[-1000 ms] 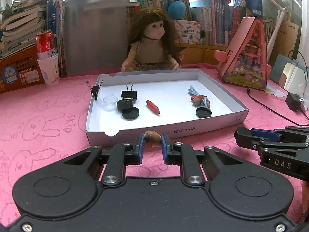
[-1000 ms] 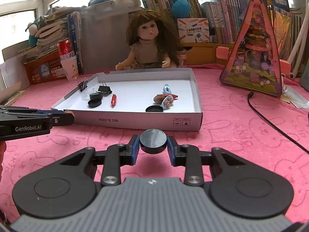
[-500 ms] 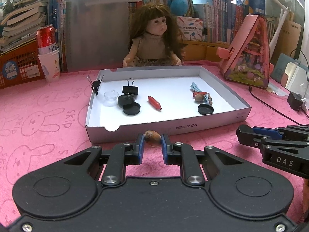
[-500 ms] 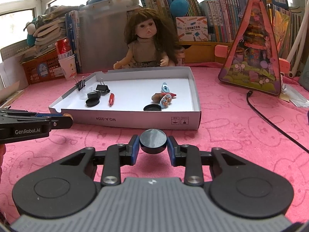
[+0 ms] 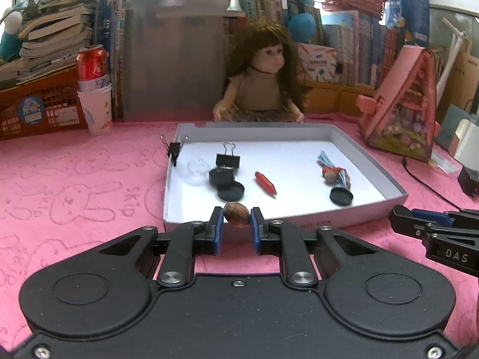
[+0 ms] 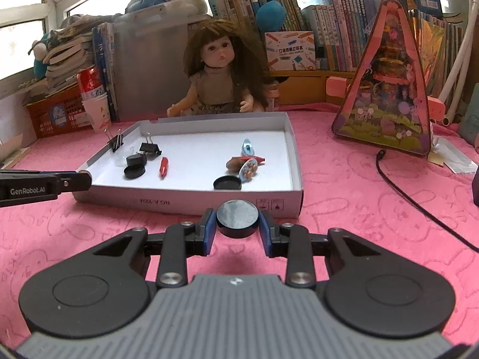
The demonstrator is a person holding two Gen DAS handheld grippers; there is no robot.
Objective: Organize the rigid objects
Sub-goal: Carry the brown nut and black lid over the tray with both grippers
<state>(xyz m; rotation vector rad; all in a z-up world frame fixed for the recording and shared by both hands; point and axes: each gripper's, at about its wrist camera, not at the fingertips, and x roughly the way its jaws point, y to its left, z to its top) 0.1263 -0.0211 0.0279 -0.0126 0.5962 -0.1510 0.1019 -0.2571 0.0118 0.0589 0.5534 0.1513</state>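
Observation:
My left gripper (image 5: 236, 218) is shut on a small brown oval shell (image 5: 236, 214) and holds it raised at the near wall of the white box tray (image 5: 371, 164). My right gripper (image 6: 238, 220) is shut on a round black cap (image 6: 237, 218), just in front of the tray's near wall (image 6: 191, 202). In the tray lie black caps (image 5: 230, 191), binder clips (image 5: 228, 159), a red pen-like piece (image 5: 265, 182), a clear dome (image 5: 197, 171) and small shells (image 5: 333, 175). The right gripper's tip shows in the left wrist view (image 5: 401, 218).
A doll (image 6: 220, 80) sits behind the tray. A pink triangular toy house (image 6: 386, 89) stands at the right with a black cable (image 6: 419, 200) on the pink cloth. A red can in a paper cup (image 5: 94, 89), crates and books line the back.
Both grippers rose and moved closer to the tray, still holding their objects. The left gripper's shell now sits over the tray's near wall.

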